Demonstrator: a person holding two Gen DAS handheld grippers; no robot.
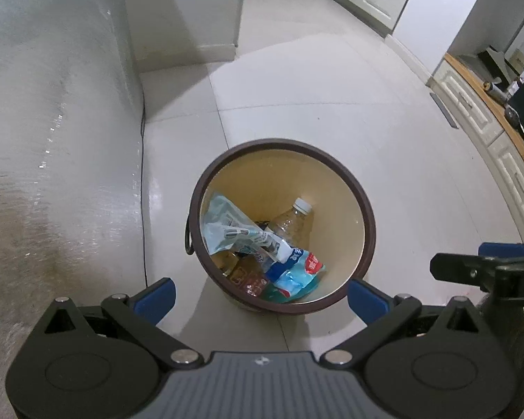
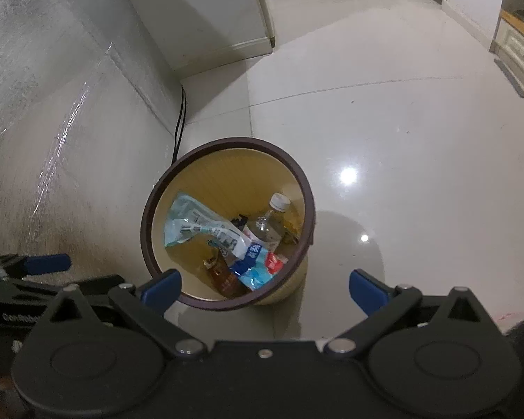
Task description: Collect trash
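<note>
I have the left gripper (image 1: 261, 293) and the right gripper (image 2: 265, 288) both spread wide and holding nothing above the bin (image 1: 361, 206), which stands on the tiled floor (image 1: 332, 80). Inside the bin lie a clear bottle (image 1: 291, 221) toward 1 o'clock, a pale wrapper (image 1: 223, 225) at 9 o'clock and a blue packet (image 1: 293, 269) at 6 o'clock.

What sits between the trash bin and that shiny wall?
A black cable on bare floor tiles between bin and wall, clearest in the right wrist view.
</note>
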